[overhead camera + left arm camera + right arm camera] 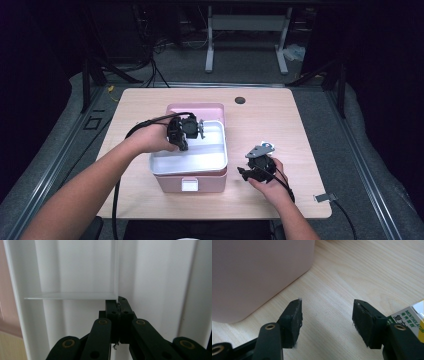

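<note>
My left gripper point(119, 305) is clenched on the thin edge of the white tray point(212, 159), which sits in the top of the pink box point(172, 184) at mid-table. My right gripper point(326, 315) rests on the wood beside the box, jaws released with nothing between them — a small green-and-white carton point(410, 315) lies just behind one jaw.

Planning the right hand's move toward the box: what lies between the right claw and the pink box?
Bare table. The right gripper view shows only wood grain between the open right claw and the pink box; the high view agrees.
</note>
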Available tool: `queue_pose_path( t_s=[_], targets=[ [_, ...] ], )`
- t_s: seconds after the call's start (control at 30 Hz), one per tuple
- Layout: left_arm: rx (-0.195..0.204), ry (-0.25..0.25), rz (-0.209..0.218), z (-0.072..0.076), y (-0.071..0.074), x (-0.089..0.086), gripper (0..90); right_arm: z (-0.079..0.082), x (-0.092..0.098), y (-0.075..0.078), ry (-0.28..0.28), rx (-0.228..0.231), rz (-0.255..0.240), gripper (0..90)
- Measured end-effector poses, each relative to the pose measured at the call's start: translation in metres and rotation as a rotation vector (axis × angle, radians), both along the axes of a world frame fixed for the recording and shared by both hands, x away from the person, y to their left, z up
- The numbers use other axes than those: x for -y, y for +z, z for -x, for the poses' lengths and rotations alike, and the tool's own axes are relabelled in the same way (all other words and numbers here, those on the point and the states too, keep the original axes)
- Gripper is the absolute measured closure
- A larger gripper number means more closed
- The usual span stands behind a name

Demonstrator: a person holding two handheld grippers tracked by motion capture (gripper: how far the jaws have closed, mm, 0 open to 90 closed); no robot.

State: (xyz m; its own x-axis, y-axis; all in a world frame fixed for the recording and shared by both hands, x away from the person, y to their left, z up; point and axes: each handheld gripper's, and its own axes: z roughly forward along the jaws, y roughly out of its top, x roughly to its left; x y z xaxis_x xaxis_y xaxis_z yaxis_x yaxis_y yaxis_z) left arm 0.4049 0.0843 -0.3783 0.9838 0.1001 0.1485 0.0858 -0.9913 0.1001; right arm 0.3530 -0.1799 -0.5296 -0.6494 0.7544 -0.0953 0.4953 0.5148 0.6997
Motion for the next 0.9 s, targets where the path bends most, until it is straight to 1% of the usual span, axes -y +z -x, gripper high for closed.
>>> queue_pose_path(
  t_s=[0.07, 0.17, 0.2, 0.27, 0.3, 0.37, 0.4, 0.43, 0.5, 0.7, 0.8, 0.83, 0.9],
  targets=[
    [-0.018, 0.046, 0.011, -0.003, 0.004, -0.010, 89.6, 0.000, 0.000, 0.000, -0.005, 0.001, 0.003, 40.7],
    [-0.043, 0.135, 0.029, -0.007, 0.008, -0.028, 89.6, 0.000, 0.001, 0.000, -0.002, 0.002, 0.000, 40.7],
    [-0.052, 0.170, 0.038, -0.010, 0.008, -0.036, 89.6, 0.000, 0.001, 0.000, -0.004, -0.001, 0.002, 40.7],
    [-0.068, 0.227, 0.054, -0.013, 0.008, -0.049, 89.6, 0.000, 0.001, 0.000, -0.004, -0.001, 0.002, 40.6],
    [-0.068, 0.252, 0.065, -0.014, 0.007, -0.057, 89.6, 0.000, 0.000, 0.000, -0.004, 0.001, 0.001, 40.6],
    [-0.083, 0.306, 0.071, -0.017, 0.006, -0.072, 89.6, 0.000, 0.000, 0.000, 0.000, 0.001, -0.003, 40.7],
    [-0.091, 0.342, 0.080, -0.019, 0.005, -0.082, 89.6, 0.000, 0.000, 0.000, 0.003, 0.001, -0.002, 40.6],
    [-0.097, 0.363, 0.086, -0.021, 0.005, -0.088, 89.6, 0.000, 0.000, 0.000, -0.001, 0.002, 0.006, 40.6],
    [-0.095, 0.413, 0.104, -0.024, 0.004, -0.105, 89.6, -0.001, 0.000, 0.000, 0.004, 0.003, 0.002, 40.6],
    [-0.116, 0.527, 0.135, -0.027, 0.000, -0.154, 89.6, -0.001, -0.001, 0.000, -0.001, 0.003, 0.008, 40.7],
    [-0.125, 0.572, 0.148, -0.026, -0.003, -0.175, 89.6, -0.001, -0.001, 0.000, 0.004, 0.000, 0.002, 40.6],
    [-0.127, 0.587, 0.150, -0.025, -0.005, -0.181, 89.6, -0.001, -0.002, 0.000, -0.002, 0.000, 0.012, 40.6],
    [-0.135, 0.611, 0.160, -0.024, -0.008, -0.193, 89.6, -0.001, -0.002, 0.001, 0.002, 0.002, 0.010, 40.6]
  ],
)
